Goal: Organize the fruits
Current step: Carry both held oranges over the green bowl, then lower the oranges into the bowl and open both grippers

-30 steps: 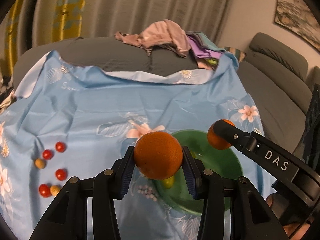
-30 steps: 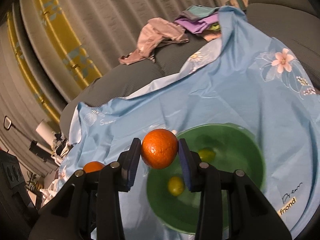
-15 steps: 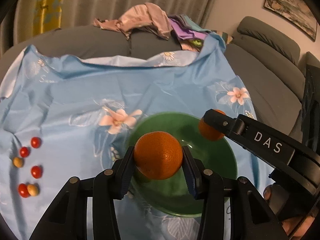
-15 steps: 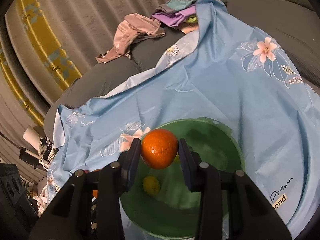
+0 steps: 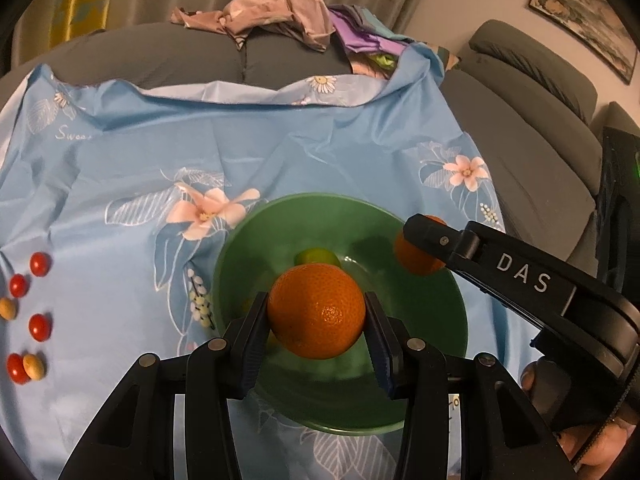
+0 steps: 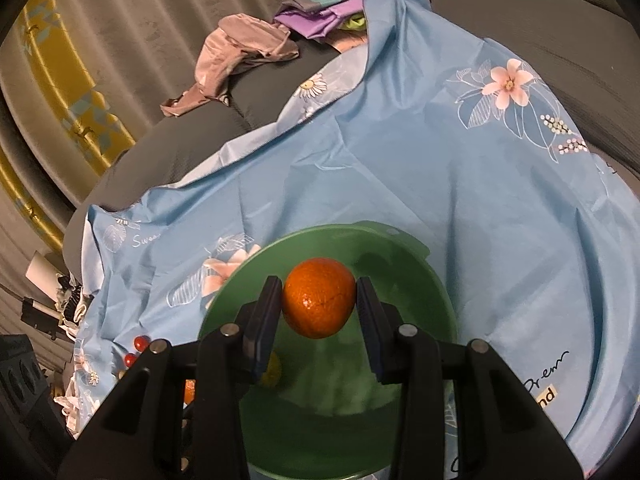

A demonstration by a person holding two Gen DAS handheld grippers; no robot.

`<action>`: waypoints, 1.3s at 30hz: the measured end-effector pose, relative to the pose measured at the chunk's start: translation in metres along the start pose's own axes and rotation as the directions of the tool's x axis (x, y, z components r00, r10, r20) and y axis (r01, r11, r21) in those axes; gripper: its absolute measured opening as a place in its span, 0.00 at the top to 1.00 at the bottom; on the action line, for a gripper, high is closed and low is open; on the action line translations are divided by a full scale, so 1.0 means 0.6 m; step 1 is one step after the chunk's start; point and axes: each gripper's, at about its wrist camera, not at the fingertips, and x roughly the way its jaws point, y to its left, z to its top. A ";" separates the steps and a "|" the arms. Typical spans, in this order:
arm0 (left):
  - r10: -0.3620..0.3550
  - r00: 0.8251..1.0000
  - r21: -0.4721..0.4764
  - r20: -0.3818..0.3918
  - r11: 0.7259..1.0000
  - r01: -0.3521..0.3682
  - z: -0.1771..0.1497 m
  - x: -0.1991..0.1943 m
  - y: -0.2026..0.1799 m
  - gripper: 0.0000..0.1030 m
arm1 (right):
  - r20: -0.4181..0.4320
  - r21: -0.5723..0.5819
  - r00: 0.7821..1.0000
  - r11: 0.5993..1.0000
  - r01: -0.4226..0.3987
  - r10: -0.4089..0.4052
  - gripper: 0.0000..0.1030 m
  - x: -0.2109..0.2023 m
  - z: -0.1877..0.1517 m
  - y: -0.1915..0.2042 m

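My left gripper (image 5: 316, 320) is shut on an orange (image 5: 316, 314) and holds it above the green bowl (image 5: 240, 252). My right gripper (image 6: 318, 306) is shut on a second orange (image 6: 318, 304), also above the bowl (image 6: 440, 304); that orange shows in the left wrist view (image 5: 416, 256) behind the right gripper's finger. A small yellow-green fruit (image 5: 316, 257) lies inside the bowl; one also shows in the right wrist view (image 6: 272, 372). Several small red and yellow fruits (image 5: 38, 326) lie on the blue floral cloth (image 5: 120, 168) at the left.
The cloth (image 6: 460, 200) covers a grey sofa seat (image 5: 140, 56). A heap of clothes (image 5: 280, 16) lies at the back. Grey sofa cushions (image 5: 532, 120) stand to the right. Curtains hang behind.
Both grippers have moved forward with their oranges and now hang over the middle of the green bowl. Both grips are unchanged.
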 end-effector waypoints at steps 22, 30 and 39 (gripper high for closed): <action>-0.007 1.000 0.023 -0.019 1.000 0.008 -0.007 0.010 -0.010 0.56 | -0.057 -0.026 0.996 0.997 0.072 -0.073 0.62 0.027 -0.004 -0.011; -0.013 1.000 0.025 -0.029 1.000 0.014 -0.008 0.015 -0.011 0.56 | -0.069 -0.035 0.994 0.996 0.086 -0.088 0.62 0.033 -0.005 -0.014; -0.014 0.999 0.026 -0.029 1.000 0.015 -0.011 0.014 -0.014 0.56 | -0.081 -0.041 0.991 0.994 0.104 -0.107 0.62 0.039 -0.005 -0.018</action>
